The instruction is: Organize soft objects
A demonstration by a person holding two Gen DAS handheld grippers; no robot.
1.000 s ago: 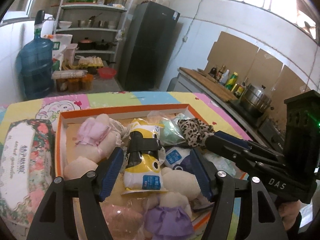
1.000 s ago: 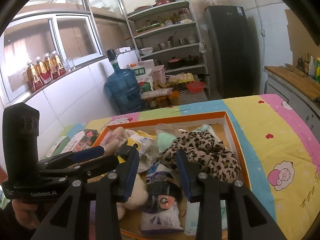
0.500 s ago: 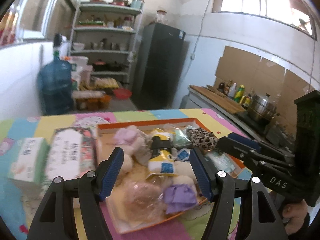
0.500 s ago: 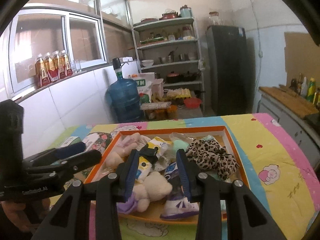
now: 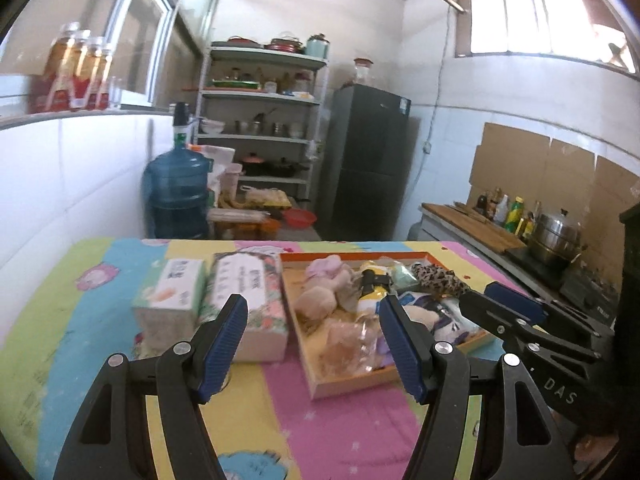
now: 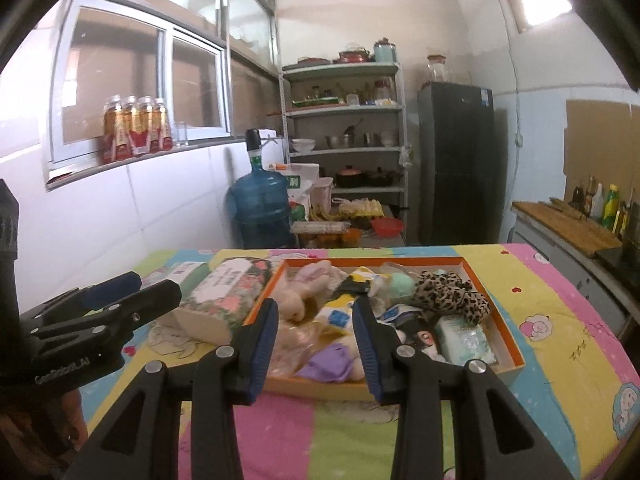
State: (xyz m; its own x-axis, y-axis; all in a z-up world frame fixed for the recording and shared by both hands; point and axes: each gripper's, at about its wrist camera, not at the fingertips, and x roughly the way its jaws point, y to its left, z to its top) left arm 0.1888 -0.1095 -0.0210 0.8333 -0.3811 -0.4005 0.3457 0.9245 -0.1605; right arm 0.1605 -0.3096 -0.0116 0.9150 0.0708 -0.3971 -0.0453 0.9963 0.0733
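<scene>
An orange-rimmed box (image 5: 352, 386) (image 6: 510, 342) lies on the colourful tablecloth. It holds several soft things: a pink plush rabbit (image 6: 304, 288), a yellow-white pouch (image 6: 340, 310), a leopard-print cloth (image 6: 452, 292) (image 5: 436, 278), a purple piece (image 6: 332, 360) and a pale green pack (image 6: 460, 336). My left gripper (image 5: 312, 340) hovers open in front of the box with nothing between its blue pads. My right gripper (image 6: 316, 340) is also open and empty, short of the box's near rim. Each gripper shows in the other's view, the left gripper (image 6: 148, 290) and the right gripper (image 5: 480, 298).
A floral tissue pack (image 5: 248, 292) (image 6: 228, 296) and a green-white tissue pack (image 5: 172, 296) lie left of the box. Behind the table stand a blue water jug (image 6: 260, 208), shelves (image 6: 344, 152) and a dark fridge (image 6: 456, 160). A counter with bottles (image 5: 504, 216) runs along the right.
Both grippers have drawn back from over the box and risen a little, so the whole box and the near tablecloth now show. The tissue packs came into the left view. Neither gripper's opening changed.
</scene>
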